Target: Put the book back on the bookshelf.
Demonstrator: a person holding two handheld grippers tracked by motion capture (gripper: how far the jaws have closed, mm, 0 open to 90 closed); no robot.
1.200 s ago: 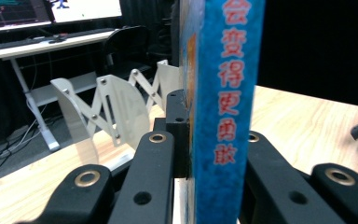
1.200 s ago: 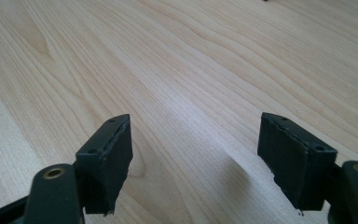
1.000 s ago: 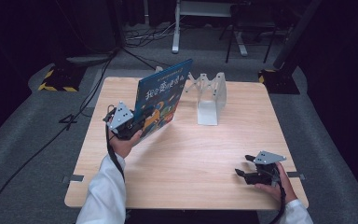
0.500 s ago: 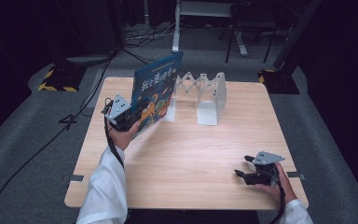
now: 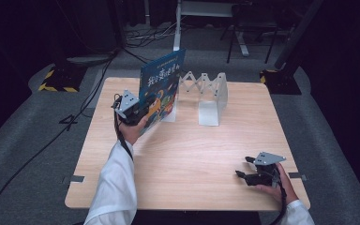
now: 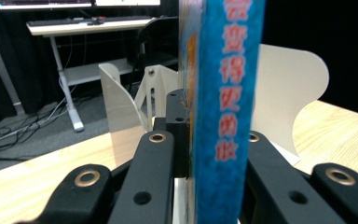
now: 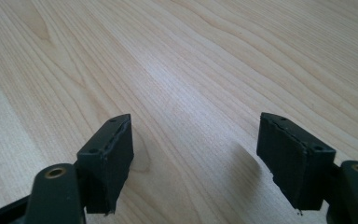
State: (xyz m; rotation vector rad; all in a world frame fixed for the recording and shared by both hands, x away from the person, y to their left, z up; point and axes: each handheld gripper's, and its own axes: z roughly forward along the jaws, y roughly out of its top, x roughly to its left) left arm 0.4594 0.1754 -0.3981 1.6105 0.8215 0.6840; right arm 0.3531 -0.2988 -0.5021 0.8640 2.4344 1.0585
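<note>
A blue picture book (image 5: 161, 89) stands nearly upright at the back left of the wooden table (image 5: 192, 154), just left of a white folding book rack (image 5: 206, 96). My left gripper (image 5: 138, 112) is shut on the book's lower edge. In the left gripper view the blue spine (image 6: 226, 107) runs up between the jaws, with the rack's white panels (image 6: 284, 93) behind it. At the table's front right my right gripper (image 5: 243, 168) rests low and open. Its two pads (image 7: 109, 158) stand wide apart over bare wood.
The rack has several white dividers joined by a scissor link. A desk frame (image 5: 206, 14), cables and yellow-black striped stand feet (image 5: 56, 79) lie on the grey floor beyond the table. A white sleeve (image 5: 115, 187) comes in at the bottom left.
The left hand has carried the book leftward and tipped it more upright, up against the rack's left end. The right gripper has stayed where it was.
</note>
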